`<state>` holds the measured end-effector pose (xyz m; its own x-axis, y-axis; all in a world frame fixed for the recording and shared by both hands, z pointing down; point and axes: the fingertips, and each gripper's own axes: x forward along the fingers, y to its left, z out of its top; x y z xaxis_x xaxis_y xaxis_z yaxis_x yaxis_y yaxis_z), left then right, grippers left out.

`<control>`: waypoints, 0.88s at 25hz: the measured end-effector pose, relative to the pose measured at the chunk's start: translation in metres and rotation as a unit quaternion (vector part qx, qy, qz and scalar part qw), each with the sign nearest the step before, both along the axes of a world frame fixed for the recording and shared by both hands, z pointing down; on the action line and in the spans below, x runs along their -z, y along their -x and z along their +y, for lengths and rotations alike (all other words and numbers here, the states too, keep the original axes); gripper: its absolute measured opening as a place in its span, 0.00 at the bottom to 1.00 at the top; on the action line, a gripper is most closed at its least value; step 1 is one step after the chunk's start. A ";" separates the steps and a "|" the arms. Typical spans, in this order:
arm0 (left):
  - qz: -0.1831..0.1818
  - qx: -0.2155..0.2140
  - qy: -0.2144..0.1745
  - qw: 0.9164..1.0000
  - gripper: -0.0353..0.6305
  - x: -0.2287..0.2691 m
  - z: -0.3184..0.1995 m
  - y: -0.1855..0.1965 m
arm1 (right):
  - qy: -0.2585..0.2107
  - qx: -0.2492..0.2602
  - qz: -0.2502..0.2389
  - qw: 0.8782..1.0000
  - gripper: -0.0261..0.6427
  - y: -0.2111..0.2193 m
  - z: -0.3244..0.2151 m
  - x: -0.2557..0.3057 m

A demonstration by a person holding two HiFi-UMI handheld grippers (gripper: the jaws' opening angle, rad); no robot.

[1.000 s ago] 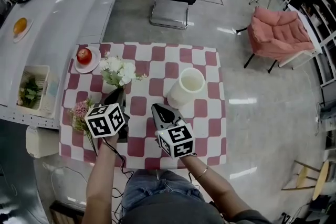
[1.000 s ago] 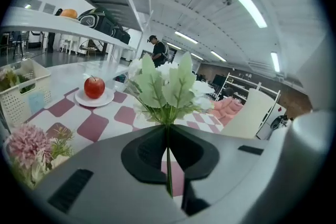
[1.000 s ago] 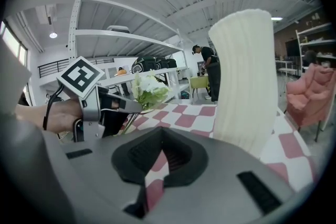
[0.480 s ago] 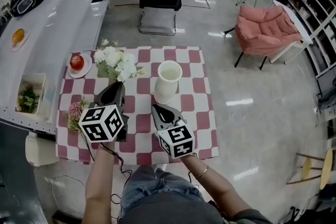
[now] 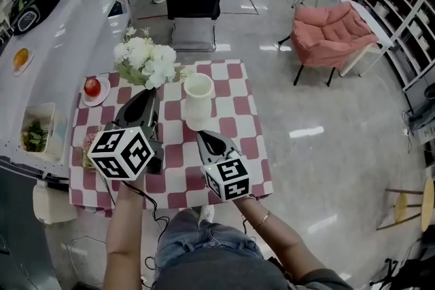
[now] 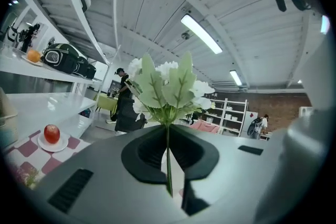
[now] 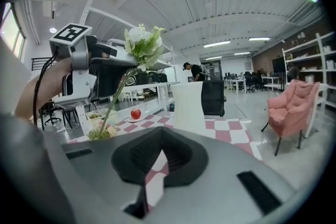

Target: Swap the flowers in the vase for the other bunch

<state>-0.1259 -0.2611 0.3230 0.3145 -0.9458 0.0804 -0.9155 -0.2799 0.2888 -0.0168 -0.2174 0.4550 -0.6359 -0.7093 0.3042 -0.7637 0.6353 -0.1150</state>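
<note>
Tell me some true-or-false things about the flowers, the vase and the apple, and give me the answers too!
1. The left tool pinches the white flowers by their stem. True.
2. The vase has flowers in it. False: it is empty.
3. The apple sits on a plate. True.
4. The right tool holds the pink flowers. False: they lie near the table's left edge, and that tool holds nothing.

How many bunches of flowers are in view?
2. The white bunch is clamped by its stem in the left hand-held gripper, left of the vase. The pink bunch lies on the table at its left edge, partly hidden by that gripper.
</note>
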 end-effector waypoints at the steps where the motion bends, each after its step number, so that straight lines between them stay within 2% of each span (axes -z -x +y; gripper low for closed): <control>1: 0.001 -0.004 -0.007 1.000 0.09 0.007 0.000 -0.005 | -0.003 -0.004 -0.001 1.000 0.05 -0.004 0.001 0.003; 13: -0.002 -0.055 -0.087 0.995 0.09 0.075 -0.015 -0.057 | -0.020 -0.046 -0.007 0.999 0.05 -0.041 0.000 0.020; 22: -0.001 -0.081 -0.125 0.989 0.09 0.114 -0.045 -0.087 | -0.026 -0.071 -0.004 0.997 0.06 -0.060 -0.010 0.026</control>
<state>-0.0393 -0.3063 0.2095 0.4645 -0.8730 -0.1487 -0.8528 -0.4862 0.1905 0.0436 -0.2276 0.4289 -0.5307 -0.8065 0.2607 -0.8451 0.5267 -0.0910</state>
